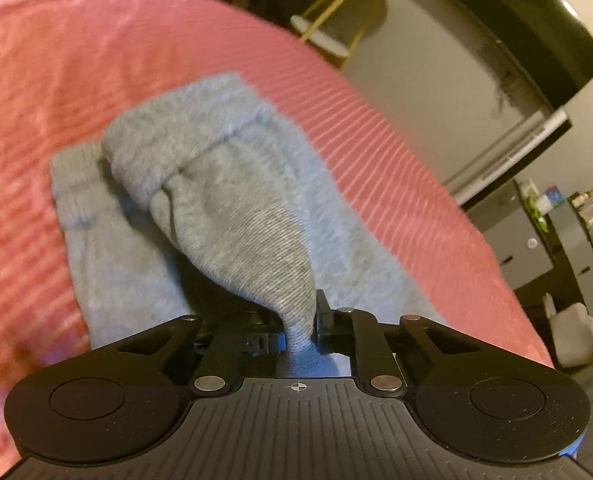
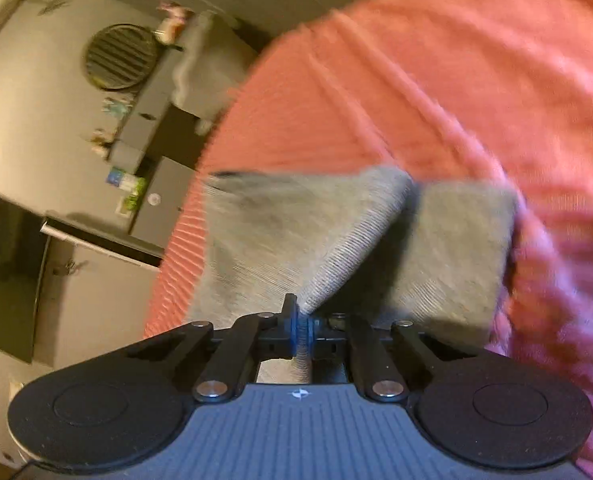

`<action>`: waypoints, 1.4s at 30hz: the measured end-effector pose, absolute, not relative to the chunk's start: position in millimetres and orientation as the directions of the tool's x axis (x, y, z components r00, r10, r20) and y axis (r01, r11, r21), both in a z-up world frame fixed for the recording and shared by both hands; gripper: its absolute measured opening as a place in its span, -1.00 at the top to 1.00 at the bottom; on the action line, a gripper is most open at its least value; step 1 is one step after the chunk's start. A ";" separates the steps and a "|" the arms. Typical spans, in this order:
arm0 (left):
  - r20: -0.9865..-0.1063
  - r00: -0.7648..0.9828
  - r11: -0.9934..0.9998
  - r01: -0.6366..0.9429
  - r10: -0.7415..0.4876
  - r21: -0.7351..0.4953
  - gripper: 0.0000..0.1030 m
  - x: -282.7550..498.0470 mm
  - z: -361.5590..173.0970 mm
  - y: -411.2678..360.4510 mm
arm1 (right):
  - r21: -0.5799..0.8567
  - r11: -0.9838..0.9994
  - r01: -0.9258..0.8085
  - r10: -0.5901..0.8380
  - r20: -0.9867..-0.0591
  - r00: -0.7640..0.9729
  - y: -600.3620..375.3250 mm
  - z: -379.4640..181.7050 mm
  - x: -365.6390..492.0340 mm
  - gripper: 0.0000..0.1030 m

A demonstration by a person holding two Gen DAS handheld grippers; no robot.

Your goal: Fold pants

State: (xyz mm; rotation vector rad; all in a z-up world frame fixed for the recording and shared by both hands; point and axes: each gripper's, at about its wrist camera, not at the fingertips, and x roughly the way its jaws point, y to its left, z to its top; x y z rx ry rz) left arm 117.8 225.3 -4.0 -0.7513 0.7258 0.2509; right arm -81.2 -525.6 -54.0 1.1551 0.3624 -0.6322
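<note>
Grey knit pants (image 1: 224,200) lie on a pink ribbed blanket (image 1: 96,72). My left gripper (image 1: 298,334) is shut on a pinch of the grey fabric and lifts it, so a cone of cloth with a rolled cuff rises above the flat part. In the right wrist view the pants (image 2: 448,248) lie on the same blanket (image 2: 436,80). My right gripper (image 2: 304,330) is shut on another edge of the fabric, which stretches up into a taut fold. Both views are blurred.
The blanket's edge drops off beside the pants in both views. Beyond it are grey cabinets (image 2: 152,152), a dark screen (image 1: 528,32), a stool with yellow legs (image 1: 328,28) and shelves with small items (image 1: 584,232).
</note>
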 end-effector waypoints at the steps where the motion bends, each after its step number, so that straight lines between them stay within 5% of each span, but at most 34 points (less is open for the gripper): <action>1: -0.664 0.746 0.714 -0.438 -0.051 -0.546 0.73 113.8 3.4 229.1 | 0.724 0.284 0.629 -0.292 -0.560 0.776 -522.0 -43.3 -84.6 0.91; 5: -0.628 0.774 0.716 -0.395 -0.078 -0.576 0.75 95.5 22.4 240.2 | 0.672 0.369 0.642 -0.348 -0.541 0.766 -505.7 -14.4 -103.6 0.91; 9: -0.701 0.712 0.760 -0.433 -0.042 -0.484 0.69 86.9 11.0 241.7 | 0.556 0.404 0.726 -0.400 -0.607 0.687 -499.0 -23.2 -115.8 0.91; 11: -0.771 0.637 0.758 -0.513 0.021 -0.403 0.43 82.6 0.1 245.2 | 0.468 0.380 0.798 -0.395 -0.698 0.598 -503.1 -37.0 -114.0 0.78; 13: -0.782 0.612 0.738 -0.581 0.118 -0.343 -0.12 71.5 2.3 248.1 | 0.433 0.349 0.831 -0.430 -0.714 0.553 -503.9 -37.4 -123.0 0.68; 17: -0.690 0.631 0.741 -0.639 0.353 -0.205 -0.37 49.4 28.9 229.4 | 0.312 0.382 0.870 -0.578 -0.654 0.488 -490.2 -6.6 -121.3 0.39; 20: -0.600 0.710 0.808 -0.564 0.368 -0.172 -0.56 55.2 43.5 194.2 | 0.250 0.502 0.828 -0.615 -0.570 0.545 -463.1 11.6 -96.0 0.30; 24: -0.544 0.822 0.919 -0.329 0.167 -0.216 -0.75 80.8 39.4 119.9 | 0.292 0.782 0.551 -0.345 -0.533 0.772 -398.9 9.5 -20.6 -0.22; 27: -0.537 0.843 0.971 -0.140 0.015 -0.193 -0.77 102.2 19.6 58.8 | 0.370 0.904 0.214 0.019 -0.534 0.845 -329.1 -9.4 43.8 -0.27; 32: -0.549 0.836 1.000 0.004 0.002 0.009 -0.77 129.0 -18.1 5.1 | 0.554 0.827 -0.102 0.453 -0.547 0.704 -267.5 -48.9 113.2 -0.43; 35: -0.568 0.815 0.989 -0.039 0.114 0.143 -0.87 139.1 -40.2 10.0 | 0.705 0.705 -0.068 0.527 -0.457 0.716 -301.6 -74.2 122.7 -0.31; 37: -0.580 0.802 0.990 -0.115 0.144 0.087 -0.91 146.0 -41.8 30.0 | 0.791 0.612 -0.015 0.540 -0.405 0.738 -340.6 -81.5 120.1 0.04; 42: -0.589 0.760 0.941 -0.338 0.274 0.001 -0.96 156.9 -38.3 64.7 | 0.893 0.433 0.122 0.352 -0.292 0.889 -458.3 -97.6 82.4 0.23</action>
